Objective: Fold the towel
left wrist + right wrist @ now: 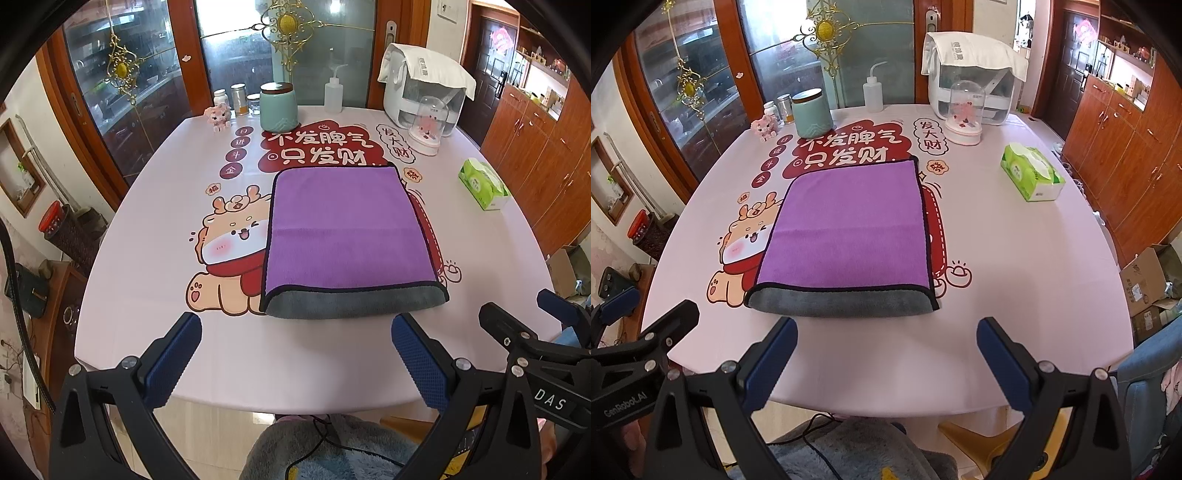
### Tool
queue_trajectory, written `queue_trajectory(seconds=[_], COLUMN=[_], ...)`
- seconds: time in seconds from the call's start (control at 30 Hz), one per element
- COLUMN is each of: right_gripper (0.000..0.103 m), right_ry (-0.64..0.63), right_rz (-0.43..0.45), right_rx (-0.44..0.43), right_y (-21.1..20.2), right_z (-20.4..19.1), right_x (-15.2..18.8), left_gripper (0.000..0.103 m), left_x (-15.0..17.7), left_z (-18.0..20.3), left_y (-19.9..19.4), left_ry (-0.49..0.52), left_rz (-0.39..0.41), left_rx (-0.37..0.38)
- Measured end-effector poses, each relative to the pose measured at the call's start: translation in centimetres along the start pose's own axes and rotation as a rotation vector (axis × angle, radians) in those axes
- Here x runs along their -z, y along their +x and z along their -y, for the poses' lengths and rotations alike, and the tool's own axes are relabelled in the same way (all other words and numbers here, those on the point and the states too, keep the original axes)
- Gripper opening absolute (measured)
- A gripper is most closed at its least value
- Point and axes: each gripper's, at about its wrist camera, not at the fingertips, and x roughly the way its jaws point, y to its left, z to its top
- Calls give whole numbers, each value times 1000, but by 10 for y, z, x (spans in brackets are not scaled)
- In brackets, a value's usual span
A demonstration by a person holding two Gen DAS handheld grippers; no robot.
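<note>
A purple towel (343, 232) with a grey underside and black trim lies folded flat on the pink printed tablecloth (155, 236); its grey fold faces me. It also shows in the right wrist view (849, 232). My left gripper (295, 354) is open and empty, above the table's near edge, short of the towel. My right gripper (886, 354) is open and empty, also at the near edge, just in front of the towel. The right gripper's body (535, 339) shows at the right of the left wrist view.
A green tissue box (1032, 173) lies at the right. At the back stand a teal jar (812, 112), a squeeze bottle (873, 94), small jars (238, 99), a pink figurine (766, 127), a glass dome (966, 112) and a covered white appliance (975, 74).
</note>
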Motion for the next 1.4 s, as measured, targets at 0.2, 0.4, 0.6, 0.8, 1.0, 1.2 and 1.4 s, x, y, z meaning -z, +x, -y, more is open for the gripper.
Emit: queue_trajectory(seconds=[0.2, 0.4, 0.6, 0.8, 1.0, 1.2, 1.4], right_gripper=[98, 98, 98, 98, 98, 98, 98], right_ry=[-4, -3, -3, 0, 2, 3, 4], right_rz=[3, 6, 10, 14, 13, 13, 14], right_rx=[16, 35, 53, 56, 57, 58, 57], right_y=[-1, -1, -2, -3, -3, -3, -3], right_z=[1, 2, 4, 5, 7, 6, 7], right_x=[0, 0, -1, -1, -2, -2, -2], left_gripper=[102, 102, 102, 102, 102, 102, 102], left_x=[0, 2, 2, 2, 2, 3, 3], left_z=[0, -1, 1, 1, 1, 1, -2], left_y=[0, 1, 3, 3, 3, 4, 6], left_ry=[1, 0, 6, 4, 4, 4, -4], left_rz=[-1, -8, -21, -21, -22, -24, -26], left_rx=[-2, -7, -10, -12, -12, -13, -15])
